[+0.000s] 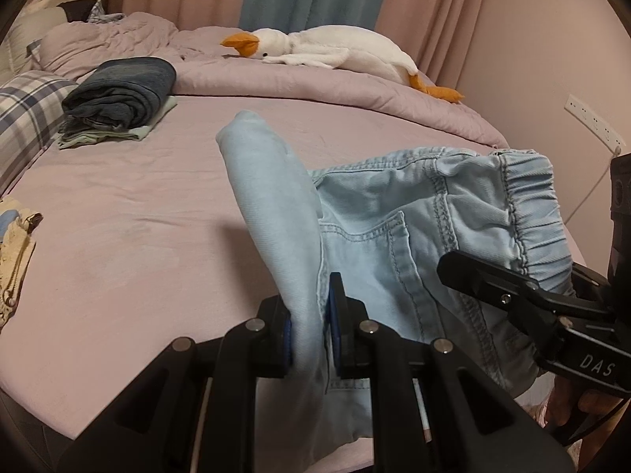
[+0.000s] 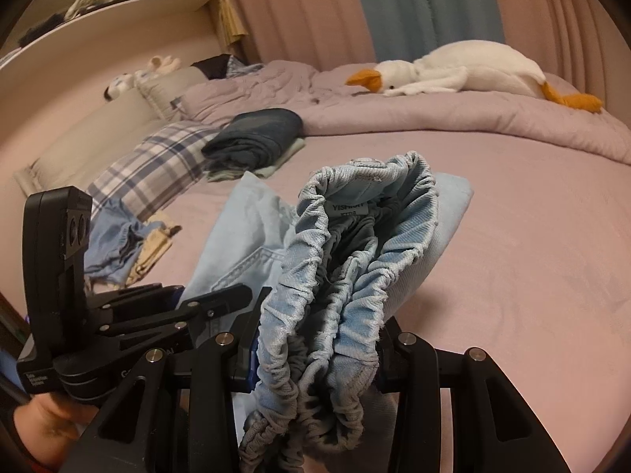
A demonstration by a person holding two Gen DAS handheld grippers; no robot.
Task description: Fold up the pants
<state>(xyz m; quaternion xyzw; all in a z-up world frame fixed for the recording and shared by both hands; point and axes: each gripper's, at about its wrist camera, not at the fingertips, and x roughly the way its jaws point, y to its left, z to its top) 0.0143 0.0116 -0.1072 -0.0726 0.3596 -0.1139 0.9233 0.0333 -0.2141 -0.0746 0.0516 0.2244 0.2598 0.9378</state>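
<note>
Light-blue pants [image 1: 394, 213] held up over the pink bed [image 1: 138, 197], this side of the folded stack [image 1: 122, 94]. L gripper [image 1: 309, 339] pinches a folded leg; R gripper [image 2: 315, 351] clamps the bunched elastic waistband. Step, prob.: carrying a part-folded bundle. Next: lay it flat w/o losing the crease.
</note>
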